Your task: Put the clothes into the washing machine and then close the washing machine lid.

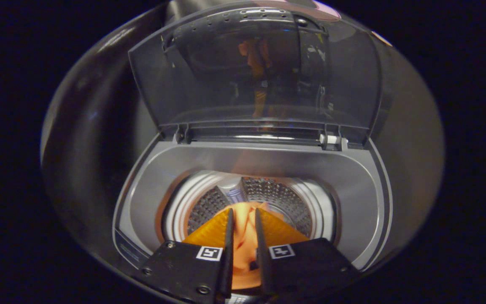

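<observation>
Where fingers (243, 219) close: orange cloth (245, 249).

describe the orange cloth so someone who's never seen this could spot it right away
Start at the open washing machine with its lid raised. Look down into the perforated drum. The orange cloth sits between the tongs, which are shut on it; it is the one bright, soft thing against grey metal.

Only non-task item: booth wall (83, 120), dark cloth, as bkgd behind & to both sides of washer (355, 185). Glossy sheen w/ soft folds on left side; flatter, greyer on right. Rest too dark to tell.
</observation>
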A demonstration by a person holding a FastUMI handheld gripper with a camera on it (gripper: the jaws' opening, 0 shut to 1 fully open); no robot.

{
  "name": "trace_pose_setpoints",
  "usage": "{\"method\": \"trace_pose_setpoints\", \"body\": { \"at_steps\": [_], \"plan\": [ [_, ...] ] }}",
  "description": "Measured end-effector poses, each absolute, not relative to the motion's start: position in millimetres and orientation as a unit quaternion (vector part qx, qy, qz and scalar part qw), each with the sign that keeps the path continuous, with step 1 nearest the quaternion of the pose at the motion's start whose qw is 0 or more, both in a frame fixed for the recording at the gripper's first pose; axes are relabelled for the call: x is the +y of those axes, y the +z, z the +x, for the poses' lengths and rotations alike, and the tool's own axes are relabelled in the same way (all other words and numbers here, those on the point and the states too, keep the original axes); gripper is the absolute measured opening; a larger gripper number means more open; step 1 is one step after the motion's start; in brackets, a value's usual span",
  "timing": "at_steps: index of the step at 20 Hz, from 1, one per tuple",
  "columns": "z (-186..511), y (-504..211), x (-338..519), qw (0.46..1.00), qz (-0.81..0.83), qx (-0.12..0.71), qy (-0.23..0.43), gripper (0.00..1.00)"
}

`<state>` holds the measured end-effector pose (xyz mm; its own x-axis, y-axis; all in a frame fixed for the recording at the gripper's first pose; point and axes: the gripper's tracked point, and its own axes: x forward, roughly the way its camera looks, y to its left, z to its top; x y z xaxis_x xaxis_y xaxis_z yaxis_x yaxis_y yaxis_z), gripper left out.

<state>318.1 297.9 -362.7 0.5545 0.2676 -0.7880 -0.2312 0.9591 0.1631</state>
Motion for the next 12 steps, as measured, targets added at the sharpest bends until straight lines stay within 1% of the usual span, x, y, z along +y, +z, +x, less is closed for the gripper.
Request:
{"method": "trace_pose_setpoints", "body": {
  "at_steps": [1, 2, 3, 4, 5, 6, 7, 11, 12],
  "plan": [
    [319, -356, 296, 0.883, 0.016, 0.445, 0.146, 0.38],
    [320, -351, 293, 0.884, 0.005, 0.442, 0.153, 0.45],
    [320, -342, 291, 0.886, -0.008, 0.438, 0.151, 0.44],
    [321, -335, 290, 0.888, -0.015, 0.433, 0.153, 0.46],
    [325, -326, 291, 0.891, -0.017, 0.427, 0.155, 0.53],
    [328, -316, 292, 0.894, -0.014, 0.419, 0.156, 0.57],
    [332, -305, 293, 0.898, -0.012, 0.411, 0.153, 0.68],
    [345, -269, 298, 0.908, -0.026, 0.388, 0.159, 0.98],
    [347, -262, 301, 0.907, -0.035, 0.386, 0.165, 0.98]
  ]
}}
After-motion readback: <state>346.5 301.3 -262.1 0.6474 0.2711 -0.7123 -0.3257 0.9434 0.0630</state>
